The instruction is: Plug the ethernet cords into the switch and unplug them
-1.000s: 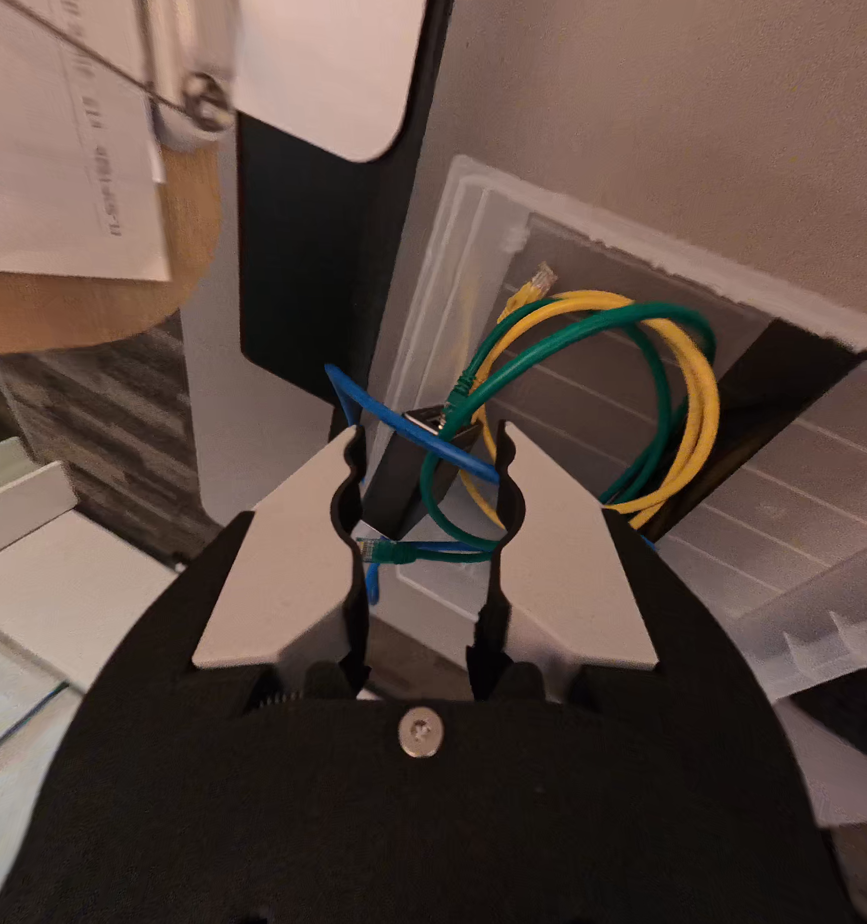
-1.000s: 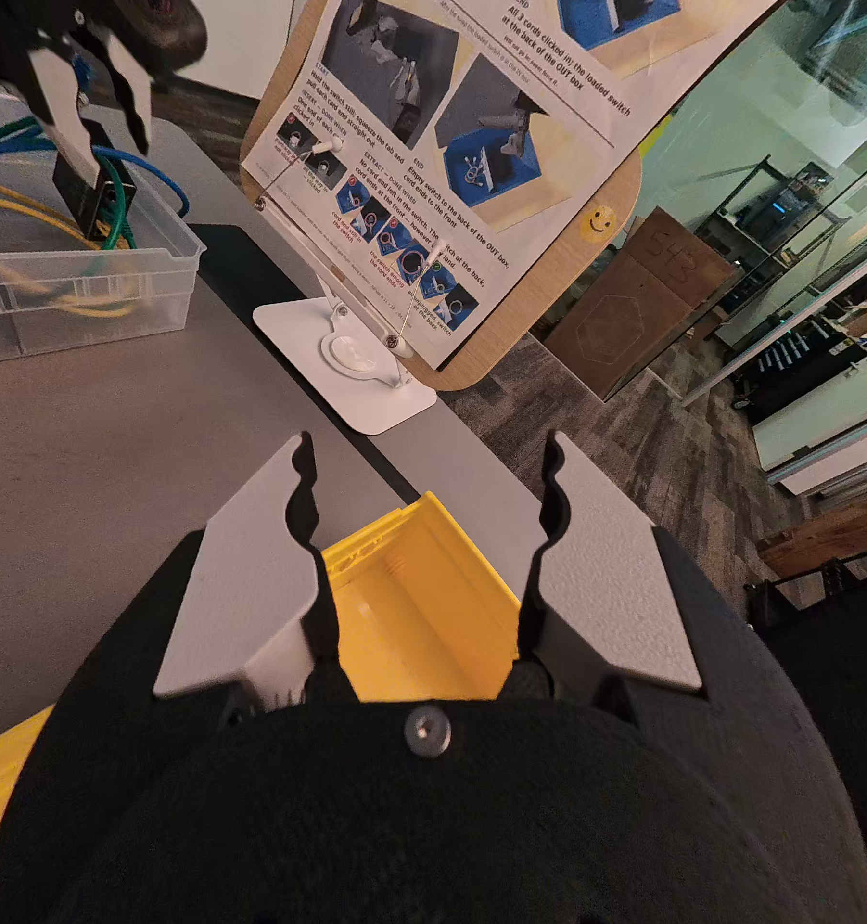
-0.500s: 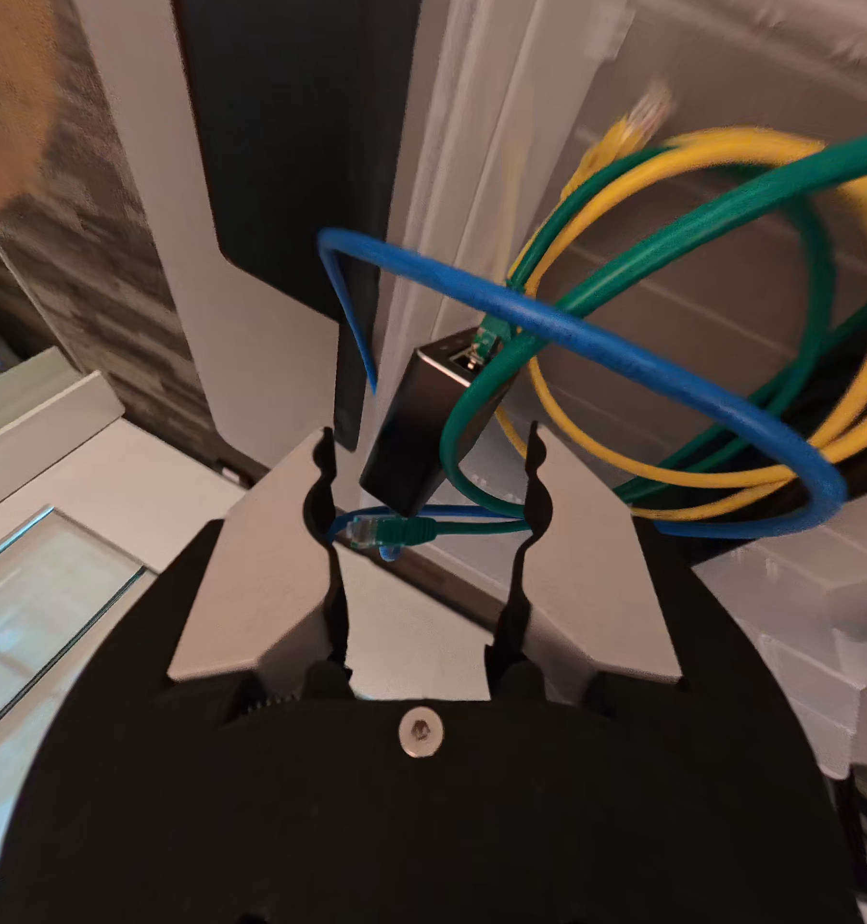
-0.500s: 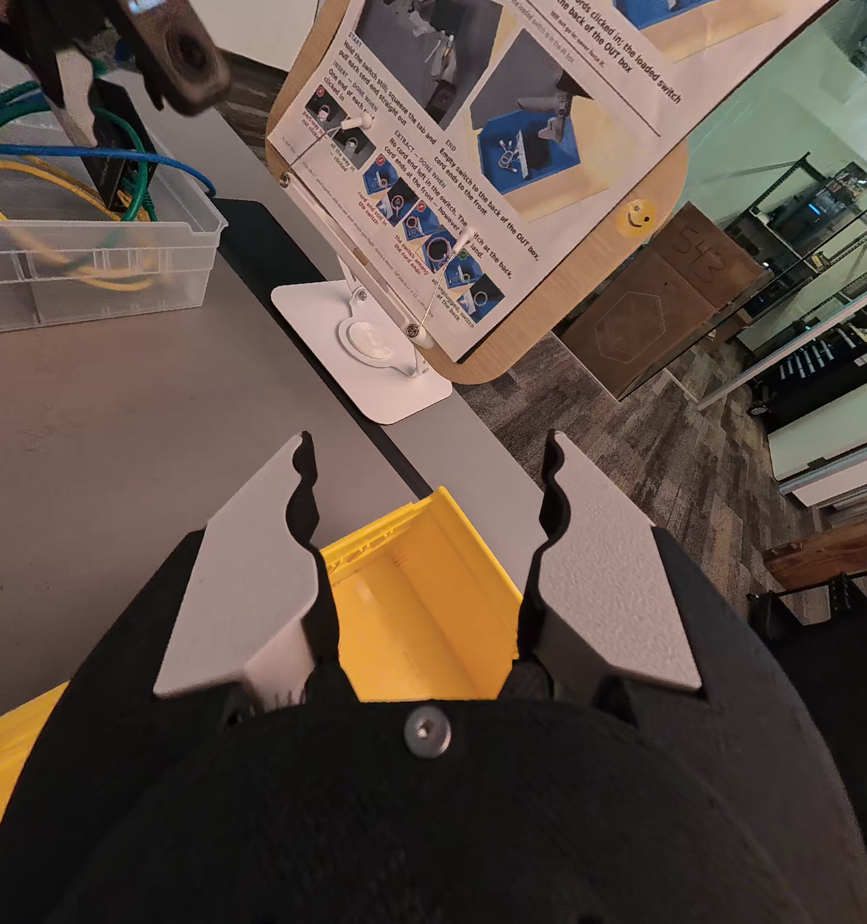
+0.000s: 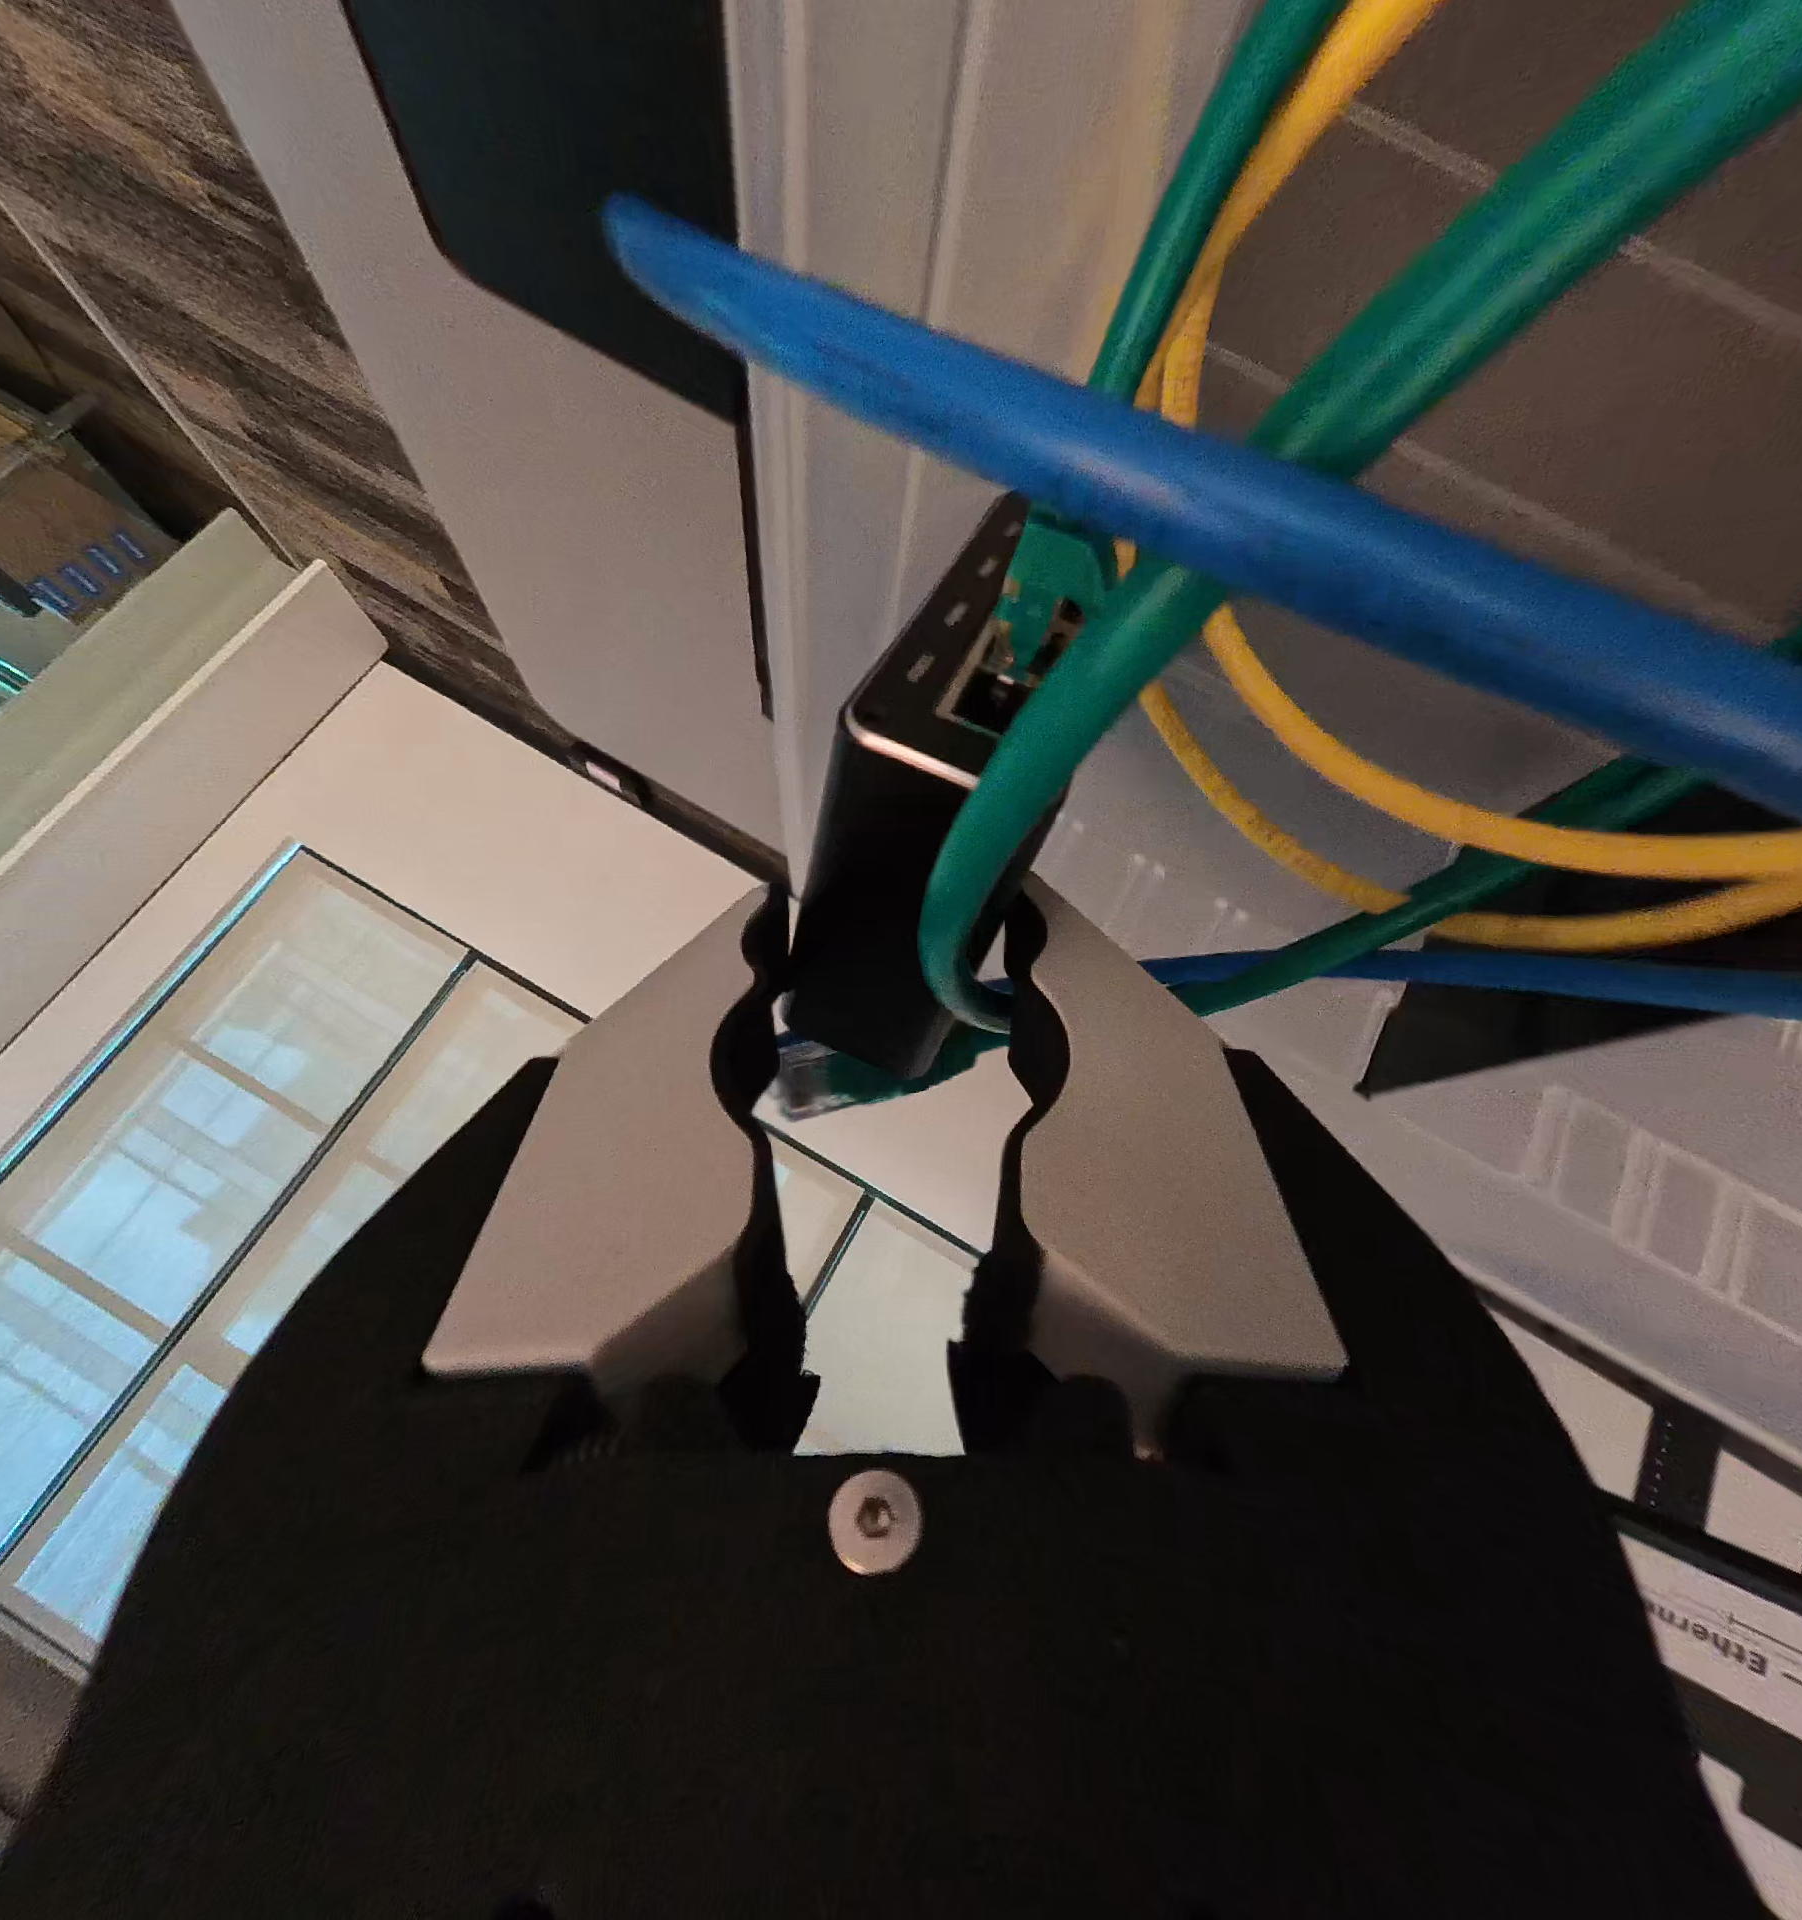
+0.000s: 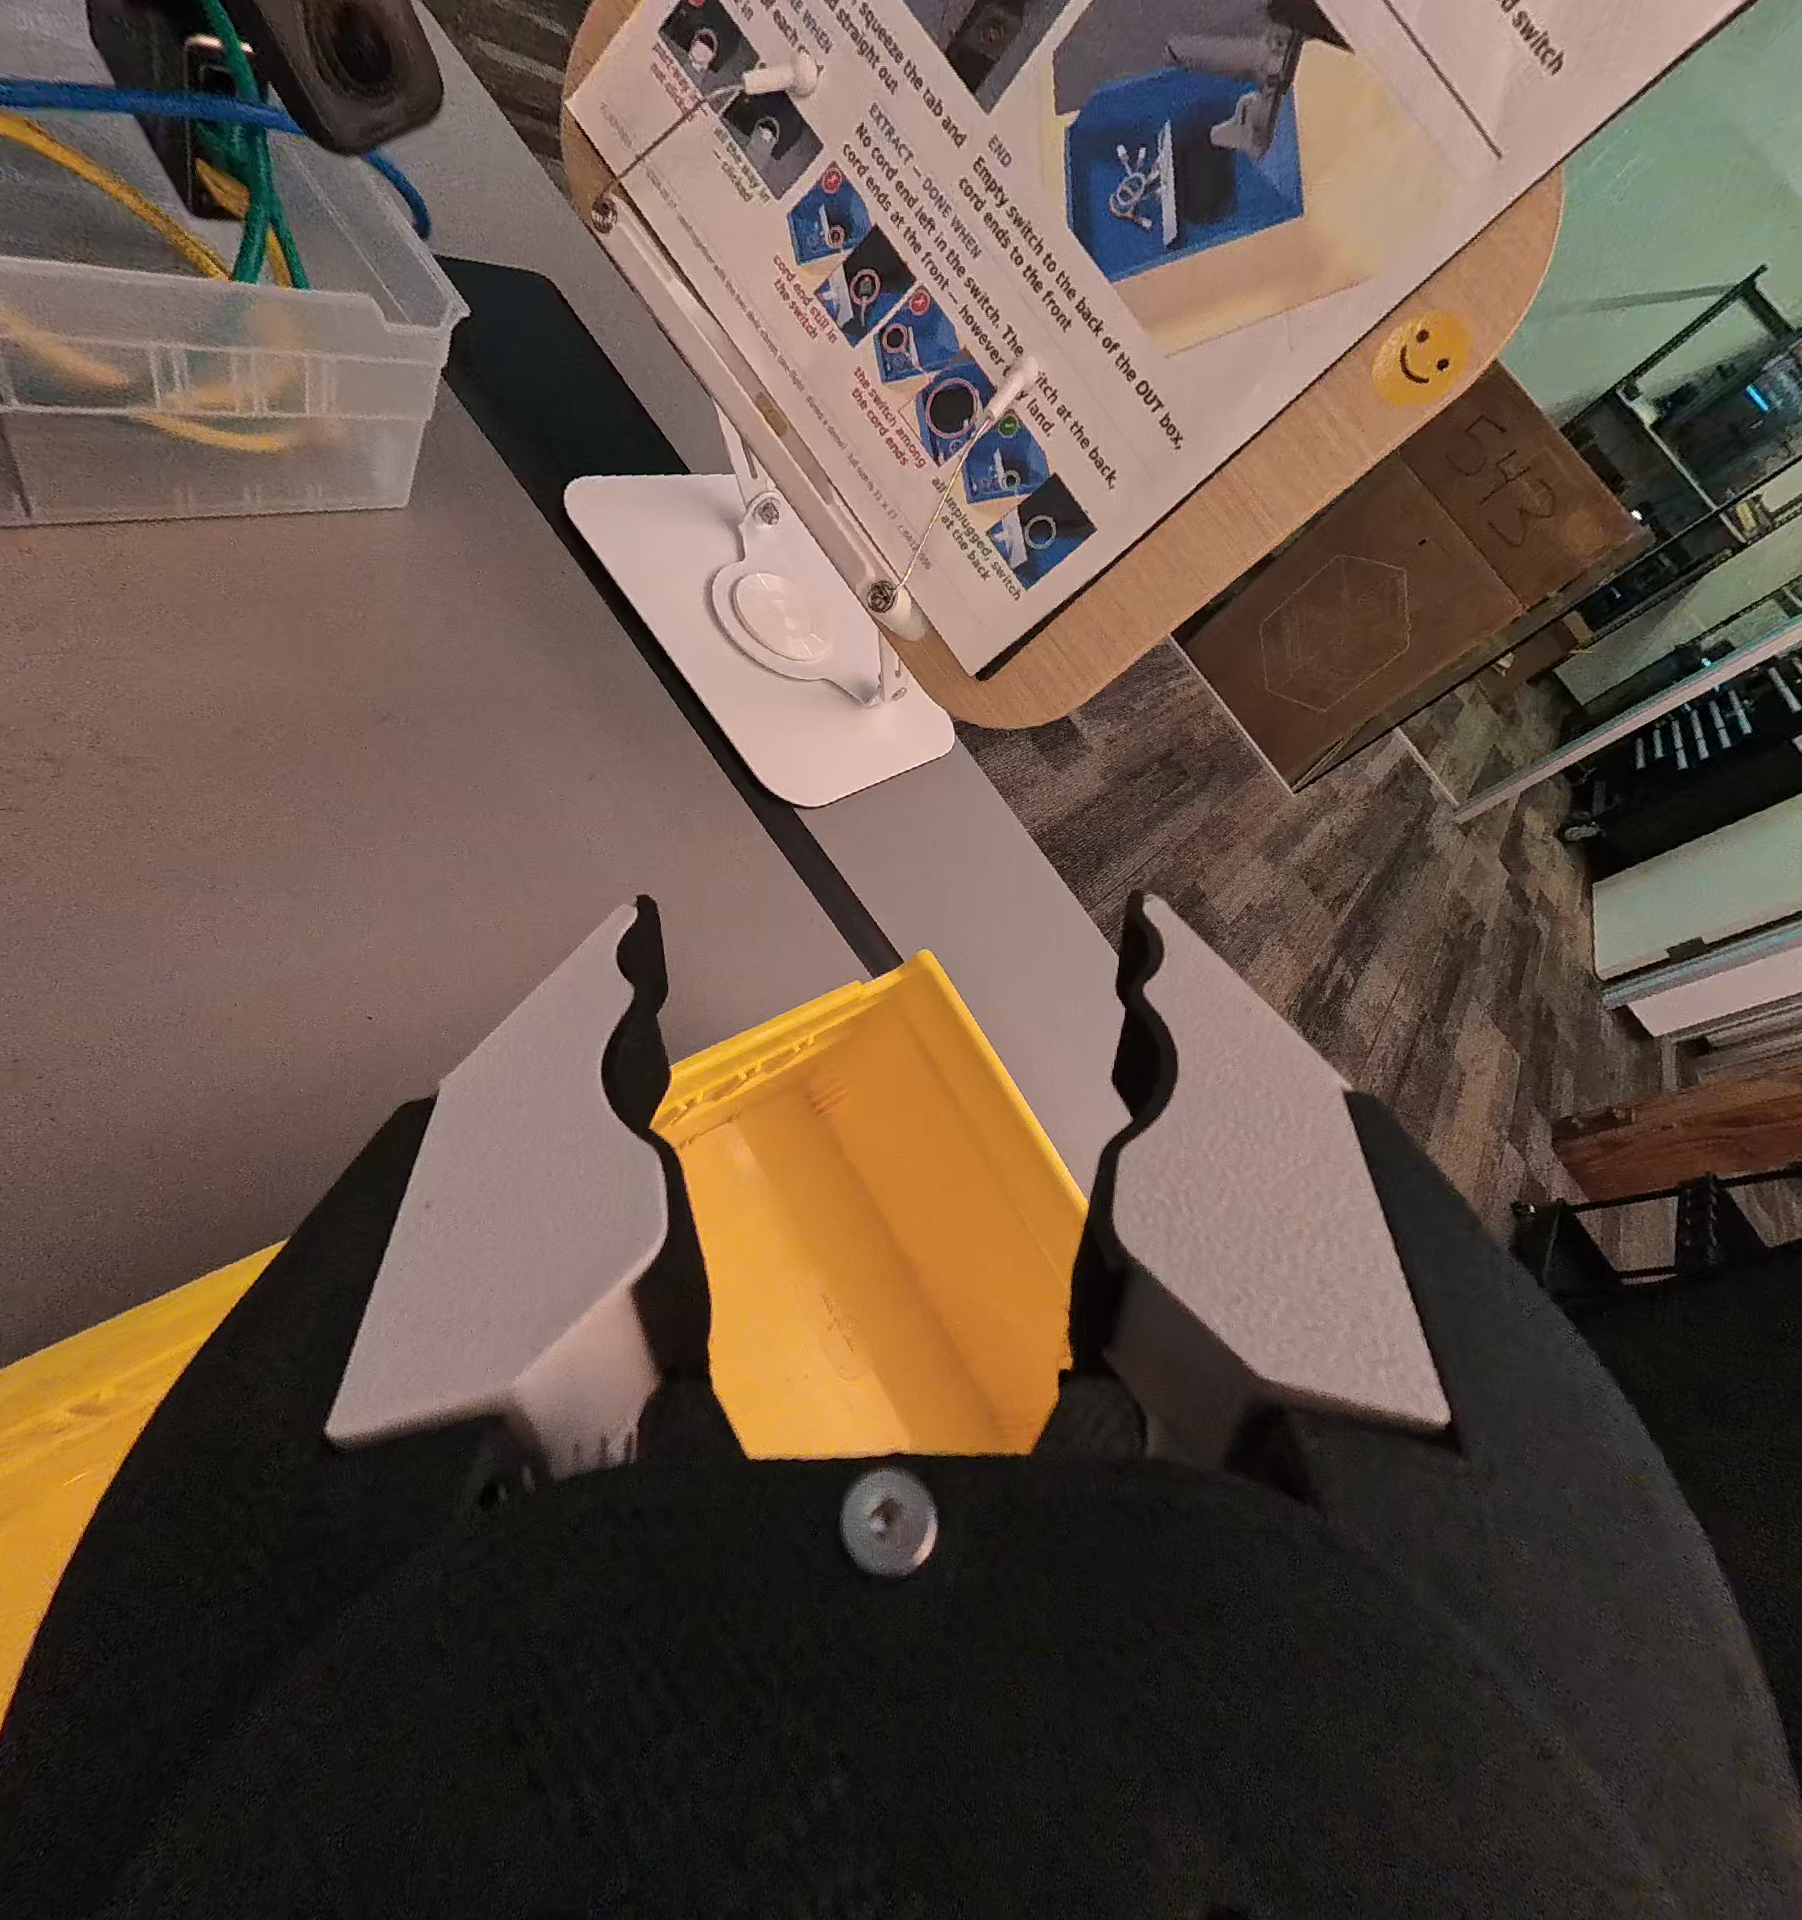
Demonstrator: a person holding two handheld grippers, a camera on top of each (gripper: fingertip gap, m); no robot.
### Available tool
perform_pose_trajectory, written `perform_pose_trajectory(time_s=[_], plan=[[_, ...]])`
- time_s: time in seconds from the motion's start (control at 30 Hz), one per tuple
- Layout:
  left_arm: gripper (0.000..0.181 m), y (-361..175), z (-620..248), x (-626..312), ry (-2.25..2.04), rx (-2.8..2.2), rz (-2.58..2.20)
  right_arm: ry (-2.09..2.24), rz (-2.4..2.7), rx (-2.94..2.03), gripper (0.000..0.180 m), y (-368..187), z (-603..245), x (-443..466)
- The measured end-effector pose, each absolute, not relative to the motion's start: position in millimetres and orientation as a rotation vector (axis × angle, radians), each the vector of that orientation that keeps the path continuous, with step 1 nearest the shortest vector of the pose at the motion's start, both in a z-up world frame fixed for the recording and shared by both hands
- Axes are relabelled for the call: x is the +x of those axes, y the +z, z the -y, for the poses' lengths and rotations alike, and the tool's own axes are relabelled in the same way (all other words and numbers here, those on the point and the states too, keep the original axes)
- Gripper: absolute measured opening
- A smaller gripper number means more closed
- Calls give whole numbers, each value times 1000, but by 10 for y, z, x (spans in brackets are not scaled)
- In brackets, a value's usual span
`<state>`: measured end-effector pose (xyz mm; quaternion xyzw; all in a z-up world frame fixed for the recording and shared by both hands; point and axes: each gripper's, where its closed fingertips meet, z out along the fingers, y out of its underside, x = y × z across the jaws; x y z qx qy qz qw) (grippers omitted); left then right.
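Centre of the left wrist view: left gripper [image 5: 892, 977], jaws closed onto the lower end of the black switch [image 5: 907, 831], which is held ports-up, probably so the plugs face the free hand. Green cord [image 5: 990, 831] is seated in one port and loops back between the jaws. Blue cord [image 5: 1240, 520] crosses above the ports; yellow cord [image 5: 1396, 831] trails into the clear bin [image 5: 1603, 1195] at right. Both could obstruct access to the ports.

Lower centre of the right wrist view: right gripper [image 6: 892, 997], jaws wide apart, holding nothing, above the yellow bin [image 6: 876, 1195]. Instruction board [image 6: 1032, 260], upper right.
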<state>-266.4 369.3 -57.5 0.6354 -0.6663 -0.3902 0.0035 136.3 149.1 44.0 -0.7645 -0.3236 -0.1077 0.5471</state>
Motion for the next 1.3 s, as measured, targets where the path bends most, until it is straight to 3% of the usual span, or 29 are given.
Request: perform_pose_trajectory(time_s=[0.27, 0.8, 0.93, 1.1, 1.3], plan=[[36, 115, -3596, -2601, -1459, 1955, 2157, -274, 784, -1808, 86, 447, -1475, 1356], [36, 2267, -2682, -1670, -2115, 2060, 2592, -319, 725, -1875, 82, 485, -1369, 1530], [36, 2349, -2229, -1175, -2091, 2113, 2906, -157, 528, -2086, 84, 257, -1009, 2030], [36, 2070, -1730, -627, -1873, 2084, 3327, -56, 56, -2345, 84, -212, -584, 2838], [36, 1786, -1458, -289, -1423, 2304, 3695, 180, -207, -2508, 70, -792, -474, 3066]])
